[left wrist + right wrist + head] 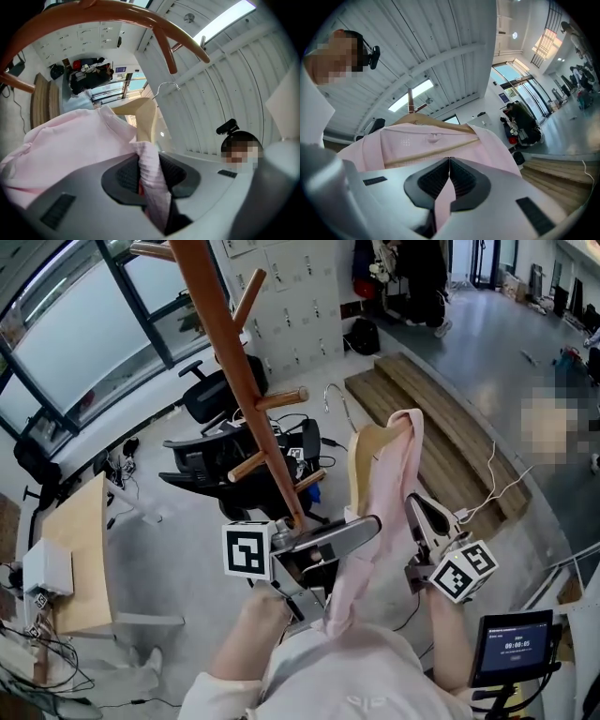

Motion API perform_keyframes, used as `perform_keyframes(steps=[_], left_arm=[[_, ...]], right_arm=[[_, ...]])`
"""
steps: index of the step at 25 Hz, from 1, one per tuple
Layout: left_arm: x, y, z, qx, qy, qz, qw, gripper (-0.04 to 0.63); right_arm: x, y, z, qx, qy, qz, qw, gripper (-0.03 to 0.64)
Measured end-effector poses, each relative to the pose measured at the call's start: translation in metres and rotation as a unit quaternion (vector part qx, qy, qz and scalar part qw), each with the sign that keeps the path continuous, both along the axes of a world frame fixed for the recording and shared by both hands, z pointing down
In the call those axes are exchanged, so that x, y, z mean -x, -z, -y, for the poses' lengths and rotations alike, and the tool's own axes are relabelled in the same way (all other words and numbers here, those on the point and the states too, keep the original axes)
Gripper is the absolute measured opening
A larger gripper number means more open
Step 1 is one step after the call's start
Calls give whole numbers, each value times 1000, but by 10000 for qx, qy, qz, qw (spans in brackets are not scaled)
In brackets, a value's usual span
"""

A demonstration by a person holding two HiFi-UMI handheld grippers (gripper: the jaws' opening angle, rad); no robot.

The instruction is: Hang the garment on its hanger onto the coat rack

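Observation:
A pale pink garment [386, 507] hangs on a light wooden hanger [367, 454] with a metal hook [334, 393], held up between my two grippers. The left gripper [361, 532] is shut on a fold of the pink fabric [151, 174]. The right gripper [415, 508] is shut on another strip of it [446, 192], below the hanger bar [436, 124]. The red-brown coat rack pole [236, 362] slants just left of the hanger, with pegs [279, 397] sticking out. In the left gripper view the hook [167, 86] sits below a rack peg [165, 52], apart from it.
Black office chairs [217, 397] and cables stand behind the rack's foot. A wooden desk [82, 559] lies at the left and a stepped wooden platform [441, 418] at the right. A timer screen [511, 648] stands at the lower right.

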State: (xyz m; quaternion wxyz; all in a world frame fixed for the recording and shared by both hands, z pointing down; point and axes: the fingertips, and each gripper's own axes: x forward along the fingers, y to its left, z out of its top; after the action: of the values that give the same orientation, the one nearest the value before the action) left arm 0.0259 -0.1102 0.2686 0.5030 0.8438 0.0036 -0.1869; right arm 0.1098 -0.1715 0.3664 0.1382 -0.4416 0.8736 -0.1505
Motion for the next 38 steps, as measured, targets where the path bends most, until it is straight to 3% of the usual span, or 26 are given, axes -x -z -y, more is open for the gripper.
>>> perform_keyframes(steps=[8, 15, 38], left_arm=[[37, 4, 19, -69, 315, -142, 9994, 97], [42, -3, 14, -1, 372, -219, 9991, 97], [67, -20, 31, 294, 569, -474, 9968, 100]], right_arm=[[41, 5, 26, -136, 393, 13, 9991, 10], [55, -4, 25, -60, 604, 4, 9982, 10], [73, -19, 22, 256, 702, -181, 9970, 10]])
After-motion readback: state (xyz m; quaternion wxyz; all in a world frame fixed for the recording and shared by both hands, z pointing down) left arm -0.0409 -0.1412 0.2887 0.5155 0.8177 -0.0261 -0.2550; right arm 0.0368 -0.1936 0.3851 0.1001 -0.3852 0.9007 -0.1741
